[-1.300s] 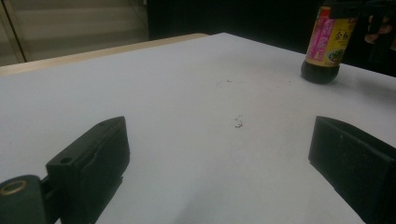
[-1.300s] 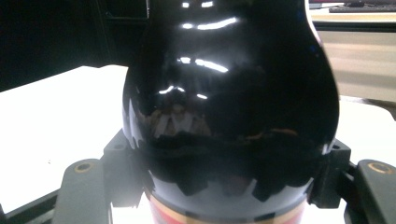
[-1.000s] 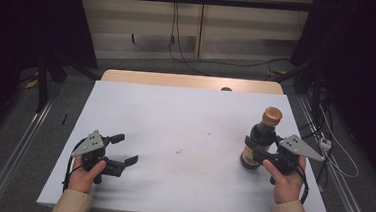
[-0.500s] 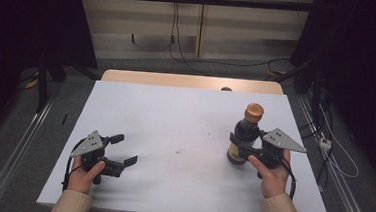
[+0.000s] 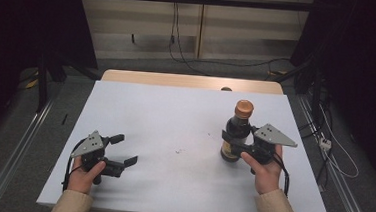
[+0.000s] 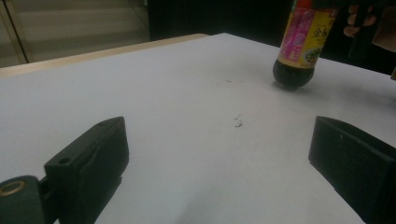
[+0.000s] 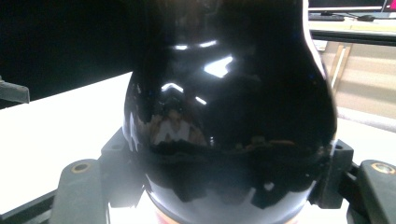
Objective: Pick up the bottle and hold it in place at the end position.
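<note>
Right gripper (image 5: 234, 142): clamps dark bottle (image 5: 236, 133) (upright, orange cap) | Left gripper (image 5: 122, 150): jaws apart, empty | Table (image 5: 175, 120): white

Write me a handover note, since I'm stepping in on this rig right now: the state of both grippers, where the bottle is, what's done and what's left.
Right gripper: jaws shut on the dark bottle, around its body; they hug both sides in the right gripper view.
Left gripper: open, holding nothing, low over the white table at the near left.
Bottle: upright, orange cap on, right of the table's middle; from the left gripper view its base seems on or barely off the surface.
Done: bottle gripped.
Left: probably carrying it to its spot and letting go; cap untouched.
</note>
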